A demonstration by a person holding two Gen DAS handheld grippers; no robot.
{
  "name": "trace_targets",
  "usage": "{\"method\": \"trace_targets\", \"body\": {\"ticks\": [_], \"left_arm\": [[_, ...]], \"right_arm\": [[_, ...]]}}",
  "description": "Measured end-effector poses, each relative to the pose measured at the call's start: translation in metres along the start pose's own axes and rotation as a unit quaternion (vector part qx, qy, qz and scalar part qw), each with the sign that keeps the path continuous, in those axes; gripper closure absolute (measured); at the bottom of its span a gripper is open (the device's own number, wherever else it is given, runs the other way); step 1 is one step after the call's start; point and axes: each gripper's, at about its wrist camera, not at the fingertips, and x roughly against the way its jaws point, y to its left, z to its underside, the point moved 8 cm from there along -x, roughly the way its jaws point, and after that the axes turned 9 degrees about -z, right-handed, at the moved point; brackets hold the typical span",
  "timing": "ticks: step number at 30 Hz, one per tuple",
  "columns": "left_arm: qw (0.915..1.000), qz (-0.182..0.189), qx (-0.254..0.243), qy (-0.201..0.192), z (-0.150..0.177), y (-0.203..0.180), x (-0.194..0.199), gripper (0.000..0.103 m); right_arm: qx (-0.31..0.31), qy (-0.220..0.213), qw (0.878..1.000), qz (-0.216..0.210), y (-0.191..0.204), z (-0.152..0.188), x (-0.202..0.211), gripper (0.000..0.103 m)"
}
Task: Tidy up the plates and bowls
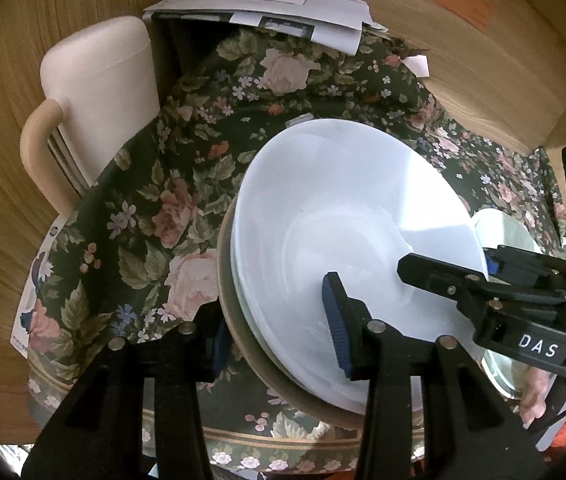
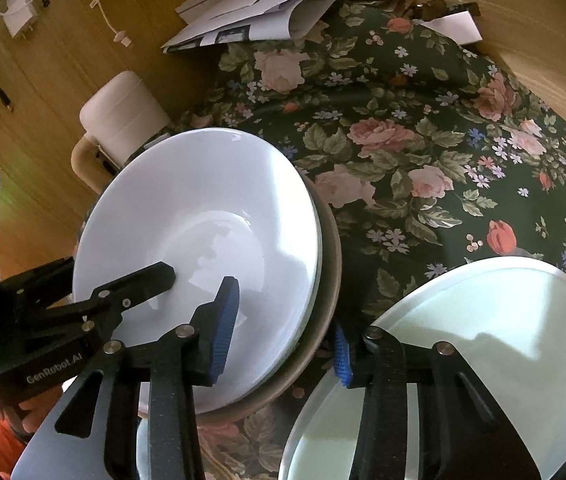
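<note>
Here the left gripper (image 1: 275, 328) stands spread astride the near rim of the stacked bowls, a white bowl (image 1: 347, 232) nested in a brown bowl (image 1: 243, 344). The right gripper (image 2: 283, 332) is spread too, one finger over the white bowl. Beside lies a pale glass plate (image 2: 483, 340) on the floral tablecloth (image 2: 403, 140); papers (image 2: 267, 4) lie beyond.

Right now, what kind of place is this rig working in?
Most likely a home dining spot, not a lab. A round table under a dark floral tablecloth holds a white bowl stacked on other dishes. A cream padded chair stands on wood flooring, with loose papers at the table's far edge.
</note>
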Motion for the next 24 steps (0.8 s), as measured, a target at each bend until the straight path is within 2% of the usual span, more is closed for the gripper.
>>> {"method": "trace_targets", "body": {"ticks": [6, 12, 24], "left_arm": [[1.0, 0.003, 0.006, -0.001, -0.003, -0.002, 0.005, 0.062], [0.9998, 0.006, 0.001, -0.021, -0.012, -0.01, 0.02, 0.062], [0.9974, 0.041, -0.024, -0.054, -0.028, -0.05, 0.05, 0.062]], "right_arm": [[0.002, -0.018, 1.0, 0.009, 0.003, -0.001, 0.009, 0.065], [0.001, -0.042, 0.999, 0.009, 0.005, -0.005, 0.03, 0.065], [-0.005, -0.098, 0.995, 0.034, -0.003, -0.009, 0.086, 0.065]]}}
